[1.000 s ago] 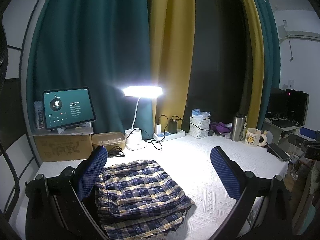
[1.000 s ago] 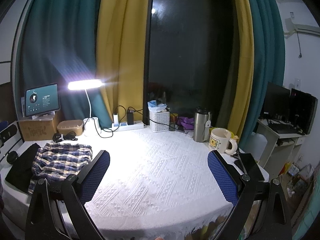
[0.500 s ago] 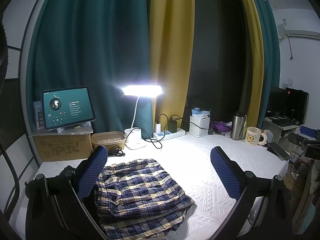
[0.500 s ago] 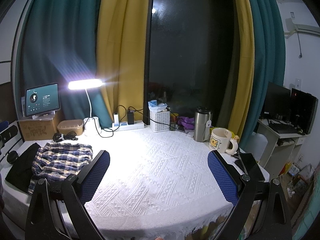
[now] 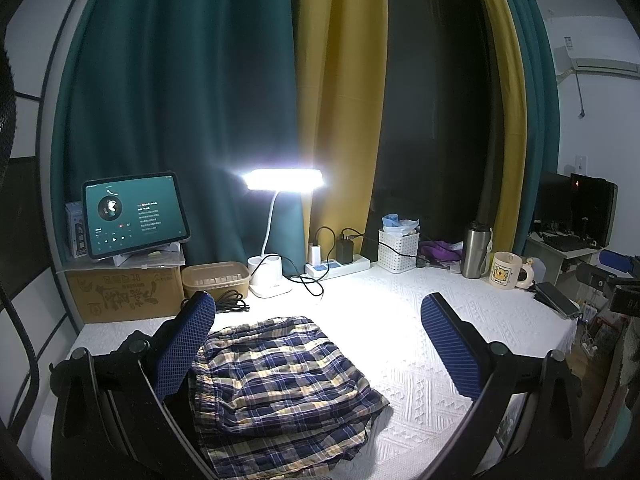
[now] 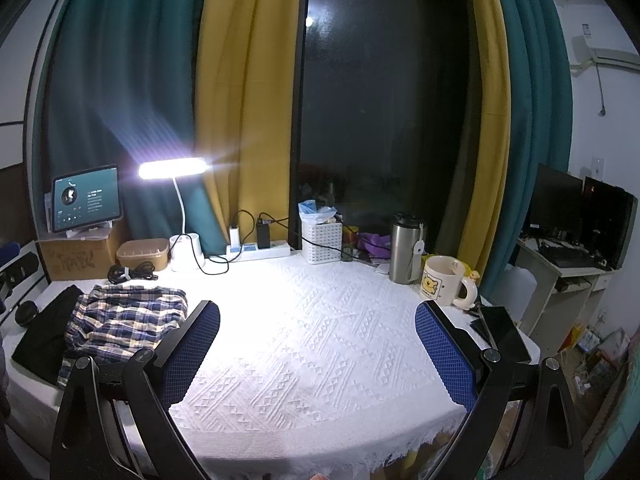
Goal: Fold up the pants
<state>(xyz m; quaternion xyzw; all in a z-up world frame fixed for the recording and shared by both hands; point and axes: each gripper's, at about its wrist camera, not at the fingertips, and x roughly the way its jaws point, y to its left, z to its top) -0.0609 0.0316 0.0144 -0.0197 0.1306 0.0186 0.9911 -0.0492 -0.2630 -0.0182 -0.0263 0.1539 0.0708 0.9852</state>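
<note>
Blue, white and yellow plaid pants (image 5: 280,384) lie folded in a compact stack on the white tablecloth (image 5: 400,320), near the table's left front. My left gripper (image 5: 320,344) hovers open above them, holding nothing; its left pad (image 5: 184,344) overlaps the stack's left edge in the view. In the right wrist view the same pants (image 6: 124,320) lie far left, partly on a black cloth (image 6: 48,336). My right gripper (image 6: 320,352) is open over bare tablecloth (image 6: 320,320), well right of the pants.
Along the back stand a tablet (image 5: 134,214) on a cardboard box (image 5: 124,292), a lit desk lamp (image 5: 284,180), a power strip (image 5: 336,268), a white basket (image 5: 398,244), a steel flask (image 6: 406,254) and a mug (image 6: 444,280). A phone (image 6: 504,336) lies at the right edge.
</note>
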